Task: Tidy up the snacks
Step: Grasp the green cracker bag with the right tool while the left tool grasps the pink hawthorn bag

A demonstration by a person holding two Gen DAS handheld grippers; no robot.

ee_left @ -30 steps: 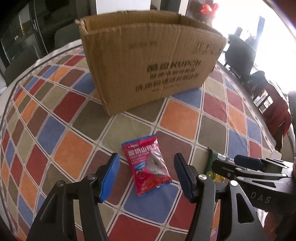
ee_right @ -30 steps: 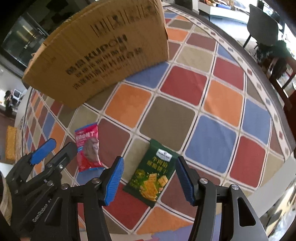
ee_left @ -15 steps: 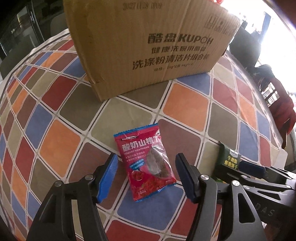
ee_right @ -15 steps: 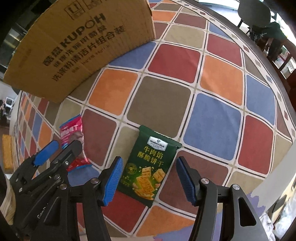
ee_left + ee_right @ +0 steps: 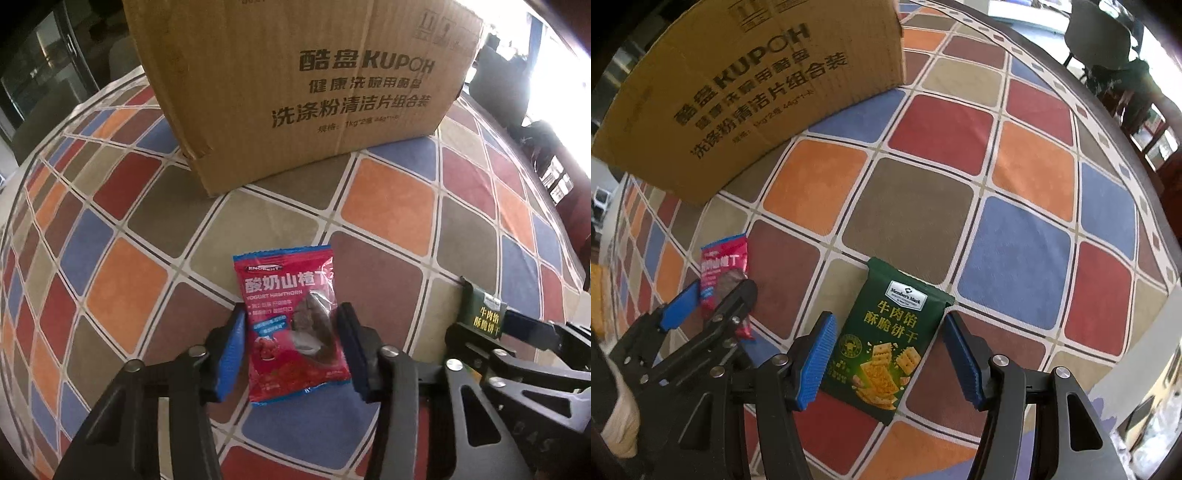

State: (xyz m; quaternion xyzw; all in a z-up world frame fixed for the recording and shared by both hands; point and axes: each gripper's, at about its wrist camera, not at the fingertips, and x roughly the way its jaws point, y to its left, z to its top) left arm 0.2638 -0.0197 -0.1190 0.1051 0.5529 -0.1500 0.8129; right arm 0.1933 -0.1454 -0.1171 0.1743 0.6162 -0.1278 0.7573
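Left wrist view: left tongs (image 5: pixel 290 349), jaws wide, straddle the red packet (image 5: pixel 291 328) lying flat on the worktop (image 5: pixel 129 291) before the box (image 5: pixel 295 81). Right wrist view: right tongs (image 5: pixel 888 360), equally wide, flank the green packet (image 5: pixel 886 339), gripping nothing.

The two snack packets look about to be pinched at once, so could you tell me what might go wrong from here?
The red hawthorn packet lies flat on the tablecloth, so the open left gripper might pinch cloth or slide over the glossy film. The green biscuit packet sits skewed between the open right gripper pads, so it may twist. The grippers work close together and could collide.
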